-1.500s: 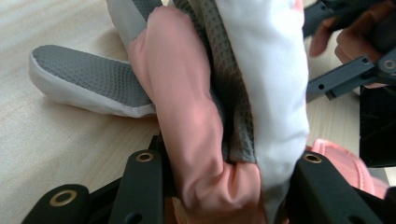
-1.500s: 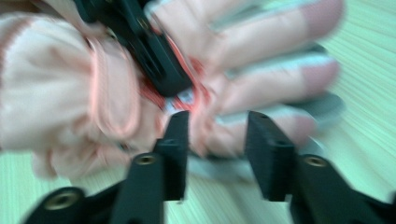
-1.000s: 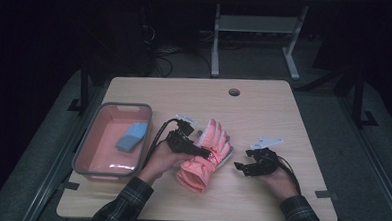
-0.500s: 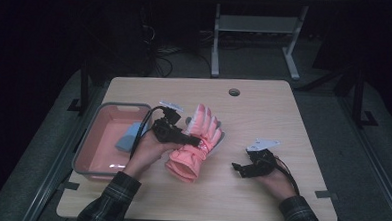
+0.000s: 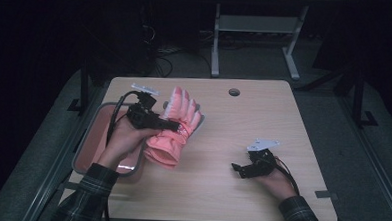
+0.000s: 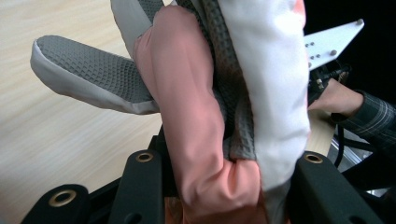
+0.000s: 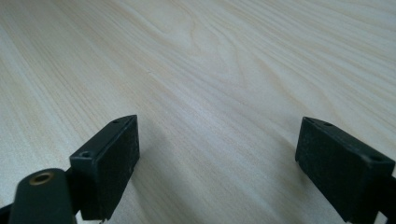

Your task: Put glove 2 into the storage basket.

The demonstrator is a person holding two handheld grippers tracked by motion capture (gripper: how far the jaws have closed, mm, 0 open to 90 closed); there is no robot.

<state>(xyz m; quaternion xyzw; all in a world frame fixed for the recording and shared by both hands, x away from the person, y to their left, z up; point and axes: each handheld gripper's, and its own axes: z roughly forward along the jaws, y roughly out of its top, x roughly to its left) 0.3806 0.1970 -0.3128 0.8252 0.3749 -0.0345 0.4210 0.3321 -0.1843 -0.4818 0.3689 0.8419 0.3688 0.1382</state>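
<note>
A pink winter glove (image 5: pixel 175 127) with grey palm and white trim hangs lifted above the left half of the wooden table (image 5: pixel 243 127). My left gripper (image 5: pixel 171 124) is shut on it at mid-palm. In the left gripper view the glove (image 6: pixel 205 107) is pinched between the jaws, its grey thumb sticking out to the left. My right gripper (image 5: pixel 237 169) rests low on the table at the right front, open. In the right gripper view its jaws stand wide apart over bare wood, and my right gripper (image 7: pixel 219 158) holds nothing.
A grey-rimmed tray (image 5: pixel 90 136) with a pink inside stands at the table's left edge, partly under the left hand. A round cable hole (image 5: pixel 234 91) sits near the far edge. Desk legs and cables lie on the dark floor beyond.
The left gripper has lifted the glove and carried it left and toward the tray. The right gripper has stayed low at the right front, shifting slightly.
</note>
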